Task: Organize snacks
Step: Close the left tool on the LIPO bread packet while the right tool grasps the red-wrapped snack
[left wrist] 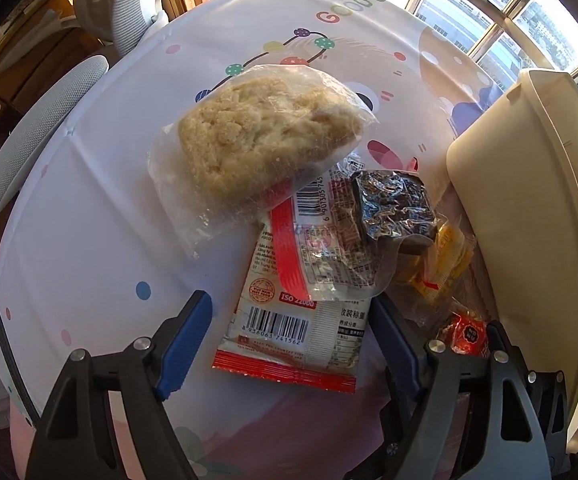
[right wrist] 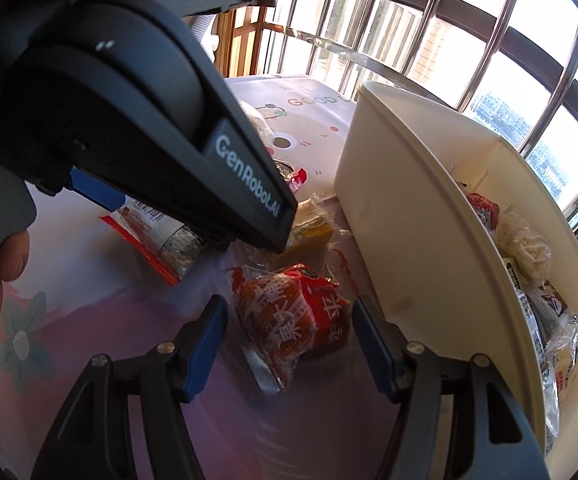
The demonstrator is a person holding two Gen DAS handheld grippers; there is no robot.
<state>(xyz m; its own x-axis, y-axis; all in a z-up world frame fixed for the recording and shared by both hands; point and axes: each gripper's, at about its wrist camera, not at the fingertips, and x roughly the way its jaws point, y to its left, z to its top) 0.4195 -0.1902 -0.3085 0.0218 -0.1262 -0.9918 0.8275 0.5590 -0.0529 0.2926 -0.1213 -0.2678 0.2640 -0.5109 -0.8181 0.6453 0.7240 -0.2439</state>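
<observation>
- The counter [left wrist: 89, 240], under a pale cloth printed with cartoons and dots, has open room on its left half; its left edge curves past a white round seat [left wrist: 37, 140], and a barred window [right wrist: 449, 32] closes the far side.
- A cream bin [right wrist: 417, 216] stands on the right side of the counter, its wall just beside the snack pile; it already holds several packets [right wrist: 525, 256] heaped along its length.
- A clear bag of crumbly beige cake [left wrist: 265, 136] lies farthest out, its long axis slanting from lower left to upper right, one corner overlapping the packets below it.
- A white-and-red packet [left wrist: 289, 332] lies flat with its barcode up, its long axis running toward the left claw [left wrist: 293, 340], which stands open astride it, pads not pressing.
- A dark foil block [left wrist: 393, 208] and a yellow packet [left wrist: 449, 260] crowd between that packet and the bin wall.
- A small red packet [right wrist: 293, 320] lies beside the bin, tilted, between the fingers of the right claw [right wrist: 289, 344], which stands open and apart from it.
- The left claw's body [right wrist: 129, 120] blocks the upper left of the right wrist view.
</observation>
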